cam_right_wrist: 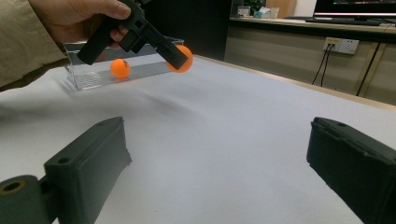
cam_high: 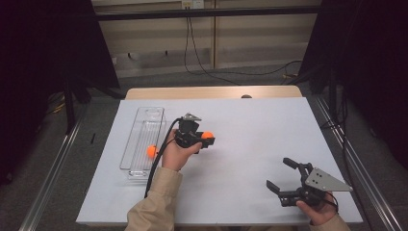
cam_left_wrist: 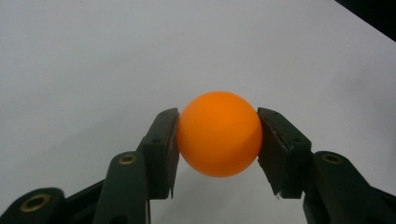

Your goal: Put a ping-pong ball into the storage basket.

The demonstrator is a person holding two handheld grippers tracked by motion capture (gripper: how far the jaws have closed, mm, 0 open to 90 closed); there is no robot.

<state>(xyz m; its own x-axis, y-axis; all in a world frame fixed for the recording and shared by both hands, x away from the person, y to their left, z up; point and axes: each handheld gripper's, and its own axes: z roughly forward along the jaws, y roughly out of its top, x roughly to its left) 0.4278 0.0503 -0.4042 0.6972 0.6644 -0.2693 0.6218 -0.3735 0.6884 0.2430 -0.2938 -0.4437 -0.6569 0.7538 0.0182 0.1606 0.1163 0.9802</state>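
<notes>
My left gripper is shut on an orange ball, held a little above the white table left of centre. In the left gripper view both pads press the ball from either side. A second orange ball lies inside the clear plastic tray at the left. My right gripper rests near the table's front right, jaws wide apart with nothing between them. The right gripper view looks across at the held ball, the left gripper, and the ball in the tray.
The white sheet covers the table, with a wooden edge at the far side. Metal rails run along both sides. Cables hang against the back wall.
</notes>
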